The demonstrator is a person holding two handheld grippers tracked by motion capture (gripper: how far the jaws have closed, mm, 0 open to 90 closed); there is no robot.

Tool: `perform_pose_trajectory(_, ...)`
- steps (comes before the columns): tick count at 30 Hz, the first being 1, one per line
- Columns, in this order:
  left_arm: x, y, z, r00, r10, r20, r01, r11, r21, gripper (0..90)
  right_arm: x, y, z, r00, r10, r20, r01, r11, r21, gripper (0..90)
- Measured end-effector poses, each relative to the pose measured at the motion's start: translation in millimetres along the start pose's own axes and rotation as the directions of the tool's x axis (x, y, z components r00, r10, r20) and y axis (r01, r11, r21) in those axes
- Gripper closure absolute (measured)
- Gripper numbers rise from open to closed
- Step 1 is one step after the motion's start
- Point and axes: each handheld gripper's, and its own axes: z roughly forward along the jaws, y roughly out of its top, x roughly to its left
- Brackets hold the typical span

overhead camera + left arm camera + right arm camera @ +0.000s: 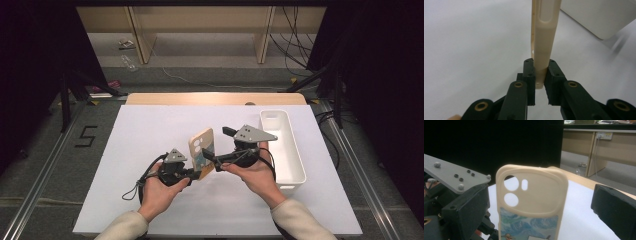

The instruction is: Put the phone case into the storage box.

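A cream phone case (pixel 202 150) with a blue picture on its back stands upright over the white mat, camera cut-outs at the top. My left gripper (pixel 197 174) is shut on the case's bottom edge. In the left gripper view both pads press on the case's narrow edge (pixel 545 37) at the left gripper (pixel 541 75). My right gripper (pixel 216 145) is open just right of the case, its jaws spread wide around the case's upper part. In the right gripper view the case (pixel 531 195) faces the camera, and one black pad (pixel 614 210) stands apart from it at the right.
A white rectangular bin (pixel 296 160) lies along the right side of the white mat (pixel 150 130); its corner (pixel 594 17) is in the left gripper view. Behind the table's wooden edge (pixel 215 98) are floor, shelving legs and cables.
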Motion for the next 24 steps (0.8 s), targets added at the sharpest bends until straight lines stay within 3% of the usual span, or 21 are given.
perform_pose_trajectory(14, -7.5, 1.4, 5.1, 0.9998, -0.021, 0.006, 0.020, 0.9998, 0.006, 79.8, 5.6, -2.8, 10.1, 0.9999, -0.006, 0.016, 0.005, 1.000, 0.008, 1.0)
perform_pose_trajectory(24, -10.8, 2.0, 6.9, 0.9999, -0.011, 0.007, 0.011, 0.9999, 0.013, 79.8, 5.8, -3.8, 11.6, 0.9993, -0.007, 0.037, 0.007, 1.000, 0.012, 0.4)
